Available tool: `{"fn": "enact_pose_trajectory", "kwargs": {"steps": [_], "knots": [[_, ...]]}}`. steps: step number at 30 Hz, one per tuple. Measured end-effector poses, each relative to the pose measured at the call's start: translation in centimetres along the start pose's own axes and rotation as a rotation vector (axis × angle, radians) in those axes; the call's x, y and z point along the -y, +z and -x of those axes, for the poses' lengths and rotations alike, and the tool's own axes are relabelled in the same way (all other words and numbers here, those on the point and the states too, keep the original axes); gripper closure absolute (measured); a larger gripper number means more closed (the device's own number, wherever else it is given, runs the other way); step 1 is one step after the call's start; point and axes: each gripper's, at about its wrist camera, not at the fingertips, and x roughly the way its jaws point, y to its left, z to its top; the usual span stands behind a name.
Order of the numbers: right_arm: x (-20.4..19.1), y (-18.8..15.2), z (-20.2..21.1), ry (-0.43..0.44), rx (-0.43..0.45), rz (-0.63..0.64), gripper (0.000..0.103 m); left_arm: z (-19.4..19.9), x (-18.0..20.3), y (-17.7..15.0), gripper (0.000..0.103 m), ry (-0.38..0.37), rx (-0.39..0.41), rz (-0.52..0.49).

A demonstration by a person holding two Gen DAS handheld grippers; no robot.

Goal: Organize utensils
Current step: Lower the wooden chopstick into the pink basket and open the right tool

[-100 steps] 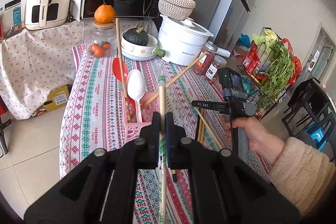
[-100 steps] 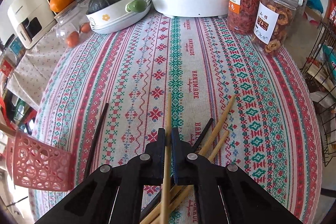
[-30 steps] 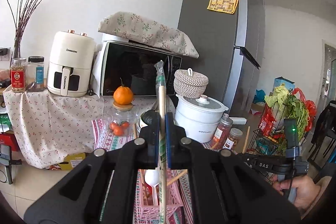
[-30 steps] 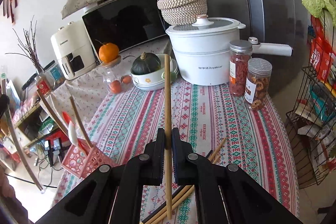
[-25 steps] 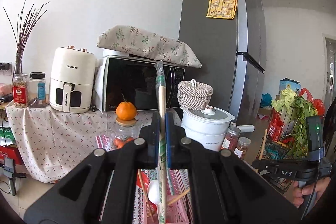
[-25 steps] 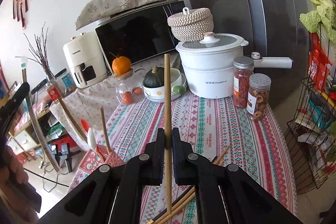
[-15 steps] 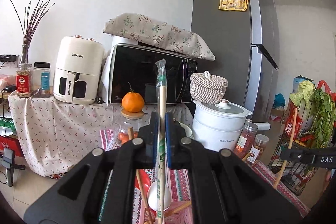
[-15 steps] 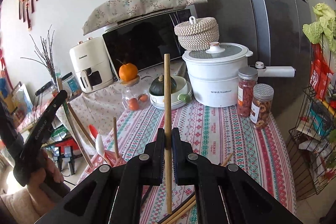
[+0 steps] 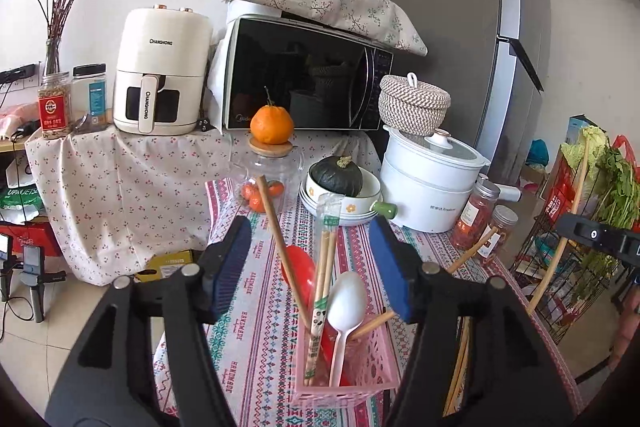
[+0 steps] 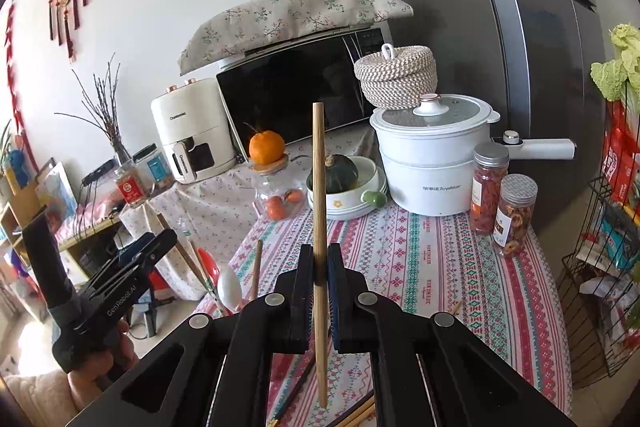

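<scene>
My left gripper [image 9: 310,267] has its jaws opening, wide apart above the pink basket [image 9: 344,383] at the table's near edge. A paper-wrapped pair of chopsticks [image 9: 325,267] stands in the basket between the pads, touching neither. A white spoon [image 9: 346,303], a red spoon [image 9: 298,275] and wooden chopsticks [image 9: 278,231] also stand in it. My right gripper [image 10: 319,267] is shut on a single wooden chopstick [image 10: 319,187], held upright above the table. The left gripper [image 10: 156,241] shows at the left of the right wrist view. More chopsticks [image 10: 360,413] lie on the cloth below.
A white pot [image 10: 434,163], two jars [image 10: 514,215], a bowl with a green pumpkin [image 10: 340,187] and a glass jar topped by an orange [image 10: 272,187] stand at the table's back. Behind are a microwave [image 9: 304,83] and air fryer [image 9: 160,83]. A wire rack [image 9: 580,267] stands right.
My left jaws have opened and let go of the wrapped chopsticks, which now stand in the pink basket. The left view tipped down. My right gripper rose with its chopstick.
</scene>
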Motion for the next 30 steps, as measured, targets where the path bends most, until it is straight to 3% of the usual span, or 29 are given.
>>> {"fn": "enact_pose_trajectory", "kwargs": {"steps": [7, 10, 15, 24, 30], "knots": [[-3.6, 1.8, 2.4, 0.079, 0.090, 0.041, 0.097, 1.8, -2.0, 0.2, 0.010, 0.065, -0.195, 0.009], [-5.7, 2.1, 2.7, 0.128, 0.120, 0.072, 0.097, 2.0, -3.3, -1.0, 0.007, 0.075, -0.284, 0.037], [-8.8, 2.0, 1.5, 0.175, 0.144, 0.115, 0.097, 1.5, -5.4, -3.2, 0.007, 0.024, -0.412, 0.144], [-10.0, -0.6, -4.8, 0.061, 0.132, 0.156, 0.097, 1.3, -5.0, -3.8, 0.007, -0.034, -0.469, 0.109], [-10.1, -2.3, -7.6, 0.021, 0.069, 0.175, 0.097, 1.5, -4.2, -4.0, 0.007, -0.068, -0.486, 0.074]]}}
